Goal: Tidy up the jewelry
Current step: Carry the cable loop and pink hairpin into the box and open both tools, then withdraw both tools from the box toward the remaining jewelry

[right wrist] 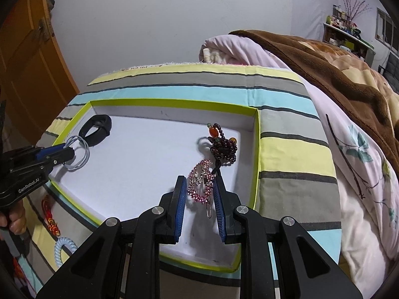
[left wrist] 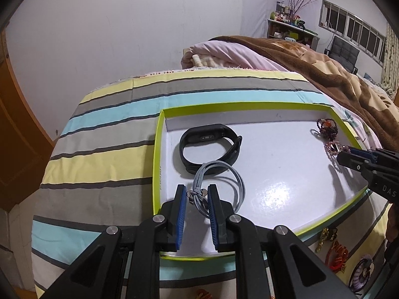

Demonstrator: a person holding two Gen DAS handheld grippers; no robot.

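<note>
A white tray with a lime-green rim [left wrist: 157, 154] [right wrist: 256, 149] lies on the striped bedsheet. Inside it, a black fitness band [left wrist: 209, 147] [right wrist: 96, 129] rests at the far left. My left gripper [left wrist: 197, 191] [right wrist: 71, 153] is shut on the knot of a grey cord hair tie [left wrist: 224, 174] [right wrist: 81, 154], whose loops touch the tray floor. My right gripper [right wrist: 199, 184] [left wrist: 343, 153] is shut on a pink rhinestone hair clip [right wrist: 199, 182] [left wrist: 331, 149], held just above the floor. A dark beaded bracelet with orange beads [right wrist: 222, 147] [left wrist: 326, 127] sits right behind the clip near the far right corner.
Loose pieces lie on the sheet in front of the tray: red-gold ornaments [left wrist: 336, 254] [right wrist: 49, 214], a purple round piece [left wrist: 361, 271], a pale blue spiral tie [right wrist: 63, 246]. Pink and brown blankets [right wrist: 349, 87] pile up on the right. A person's hand [right wrist: 15, 224] grips the left tool.
</note>
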